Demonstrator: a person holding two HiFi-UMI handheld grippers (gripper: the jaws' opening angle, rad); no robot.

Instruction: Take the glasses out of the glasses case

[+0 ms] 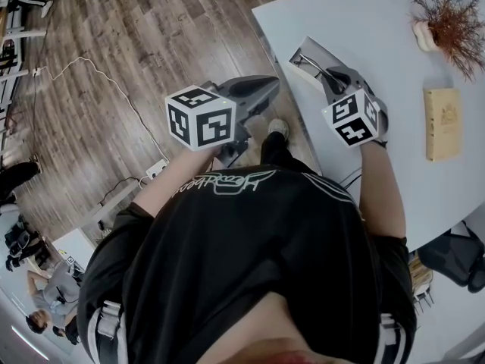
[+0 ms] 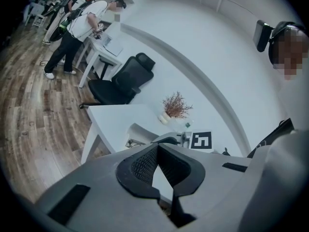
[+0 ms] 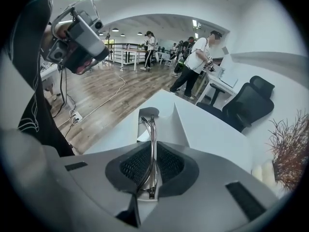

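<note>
- glasses (image 3: 148, 127): folded, thin metal frame, centre of the right gripper view, running up from between the jaws toward the glasses case (image 3: 169, 127); far end overlaps the case, can't tell if it is clear of it
- right gripper (image 3: 152, 151): jaws pinched on the frame, pads tight on either side of the thin wire
- case: open, white, upper middle of the head view, sitting near the desk (image 1: 379, 21) edge
- left gripper (image 2: 157, 151): jaw tips pressed together, nothing between them, held off the desk edge over the floor (image 1: 114, 36), apart from the case (not steadying it)
- risk: the case is unheld, so if the frame catches on its wall the case could drag or tip off the near edge
- risk: thin wire in a narrow pinch, so the frame could twist or slip out if pulled at an angle; a hard squeeze may bend it
- plant (image 1: 451, 21) and wooden block (image 1: 442, 123) at the right of the head view, well apart, likely no interference
</note>
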